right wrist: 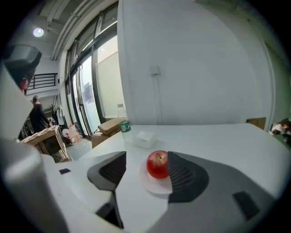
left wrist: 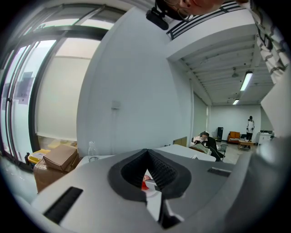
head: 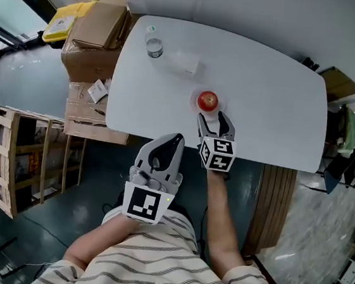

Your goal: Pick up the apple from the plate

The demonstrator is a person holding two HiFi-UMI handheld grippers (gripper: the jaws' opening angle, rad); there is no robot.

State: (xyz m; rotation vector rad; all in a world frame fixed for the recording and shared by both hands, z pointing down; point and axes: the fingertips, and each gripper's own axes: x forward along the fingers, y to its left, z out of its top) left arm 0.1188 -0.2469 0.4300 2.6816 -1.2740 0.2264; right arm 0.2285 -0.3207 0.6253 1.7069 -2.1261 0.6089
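**Left gripper [left wrist: 146, 154] before a white tabletop [left wrist: 186, 151], jaws closed with tips meeting.**

The ribbed dark pads [left wrist: 164, 172] form a narrow wedge. In the gap beneath the tips show a sliver of red apple [left wrist: 144, 184] and part of a white plate [left wrist: 152, 193]. A clear bottle [left wrist: 92, 150] stands at the tabletop's left edge. Cardboard boxes [left wrist: 58, 158] lie beside it, below tall windows [left wrist: 50, 91]. A white wall [left wrist: 136, 82] rises behind. At right is a long room with ceiling lights [left wrist: 246, 81], a seated person [left wrist: 207, 139] and a standing person [left wrist: 250, 124]. A striped shirt [left wrist: 270, 45] crosses the upper right corner.
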